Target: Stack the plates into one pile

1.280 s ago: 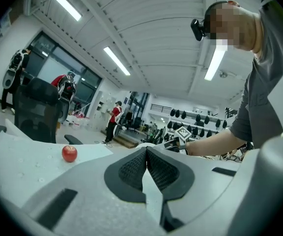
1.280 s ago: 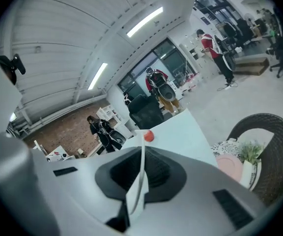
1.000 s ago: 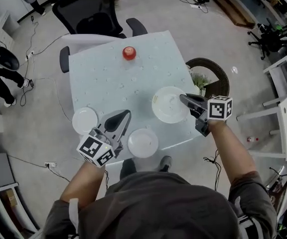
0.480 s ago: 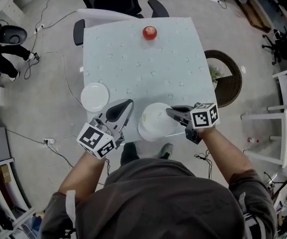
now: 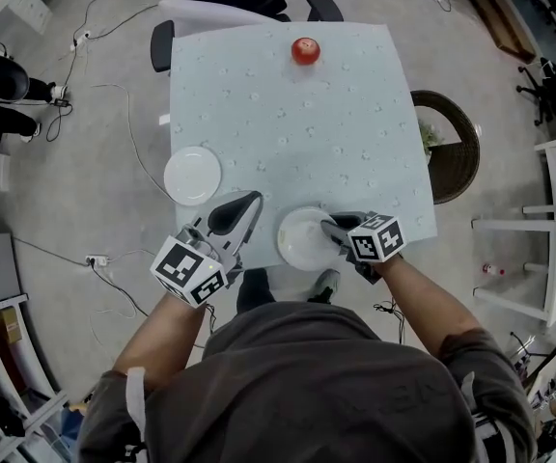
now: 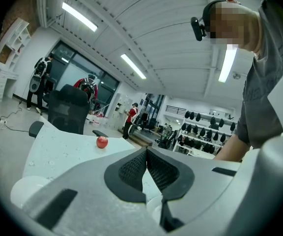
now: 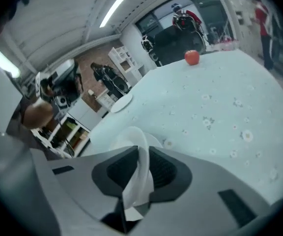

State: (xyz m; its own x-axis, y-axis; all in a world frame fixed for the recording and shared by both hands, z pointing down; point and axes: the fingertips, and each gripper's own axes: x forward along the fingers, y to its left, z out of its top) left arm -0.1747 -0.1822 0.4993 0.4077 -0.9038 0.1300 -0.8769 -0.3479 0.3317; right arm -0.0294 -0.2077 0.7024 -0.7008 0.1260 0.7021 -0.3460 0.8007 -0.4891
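The large plate [image 5: 300, 239] lies near the front edge of the desk [image 5: 288, 123], the edge closest to the person, and in the head view it looks flat and round. The right gripper [image 5: 329, 228] comes to it from the right side and points steeply down. The right rim of the plate stands between its two jaws. In the right gripper view the white rim of the large plate [image 7: 131, 136] rises in the gap of the right gripper [image 7: 141, 154], between the two dark pads. The jaws have just been opening, so they are now a little apart and do not squeeze the rim, but the rim is between them. I cannot tell from the head view whether another plate lies under this one.

The left gripper [image 5: 251, 199] is just beside the large plate, on its left, and does not touch it. It is almost level and points toward the far side of the desk. In the left gripper view the pads of the left gripper [image 6: 146, 150] meet at the tip, so this gripper is closed and there is nothing between the jaws.

The small plate [image 5: 192, 175] lies alone at the left edge of the desk, well apart from the large plate and beyond the left gripper. It shows also in the left gripper view [image 6: 26, 194] and, far away, in the right gripper view [image 7: 121, 103].

A red apple [image 5: 305, 50] stands near the far edge of the desk, well apart from both plates
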